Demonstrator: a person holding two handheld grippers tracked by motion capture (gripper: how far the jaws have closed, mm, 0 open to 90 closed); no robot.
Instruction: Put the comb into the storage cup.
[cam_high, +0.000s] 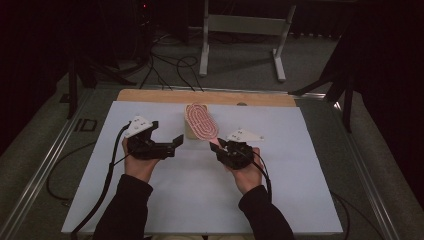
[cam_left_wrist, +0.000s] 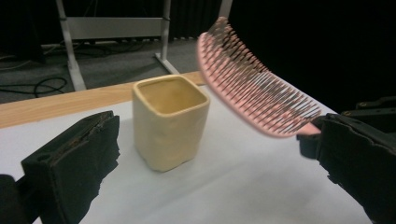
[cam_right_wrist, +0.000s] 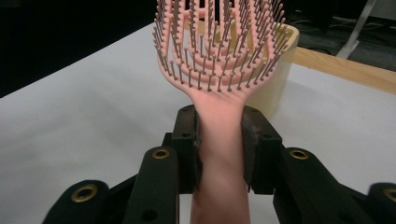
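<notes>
Near the tabletop's far edge: cup (cam_high: 191, 131), your brush (cam_high: 201, 121) angled over it.
Right gripper (cam_right_wrist: 219, 140): clamps the handle.
Left gripper (cam_left_wrist: 205, 154): wide, empty.

Hairbrush (cam_high: 201, 121) tilts over cup (cam_left_wrist: 169, 122) on table (cam_high: 280, 165).

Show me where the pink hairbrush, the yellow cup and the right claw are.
pink hairbrush (cam_right_wrist: 219, 42): right gripper view, bristled head.
yellow cup (cam_left_wrist: 169, 126): left gripper view, front wall.
right claw (cam_right_wrist: 219, 140): right gripper view, between its fingertips, on the brush handle.
</notes>
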